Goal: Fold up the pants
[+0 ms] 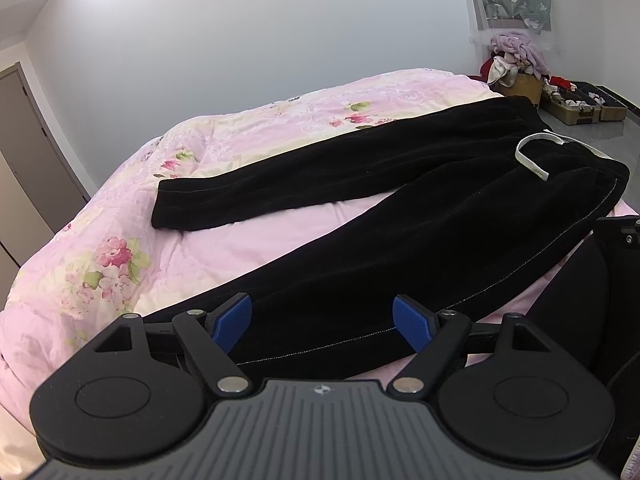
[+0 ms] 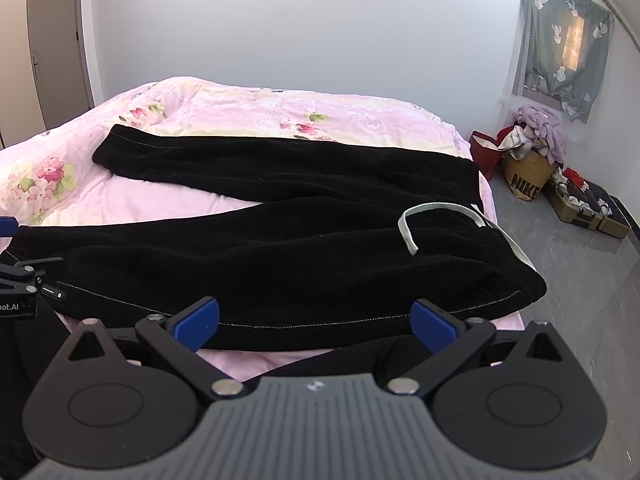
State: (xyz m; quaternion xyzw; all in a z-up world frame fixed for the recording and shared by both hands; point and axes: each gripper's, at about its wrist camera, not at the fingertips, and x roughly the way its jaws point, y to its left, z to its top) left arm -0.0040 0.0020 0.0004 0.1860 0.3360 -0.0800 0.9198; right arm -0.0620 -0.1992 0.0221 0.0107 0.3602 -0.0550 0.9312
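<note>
Two wide-open, empty sets of fingers (image 1: 322, 322) (image 2: 316, 322) just short of flat black pants (image 1: 400, 208) (image 2: 280, 248).

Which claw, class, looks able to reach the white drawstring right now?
Probably the right claw: it is open, and only flat black pants lie between it and the white drawstring.

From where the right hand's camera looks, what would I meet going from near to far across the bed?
right gripper → near leg of the black pants → bare strip of pink sheet → far leg → flowered quilt → white wall
</note>
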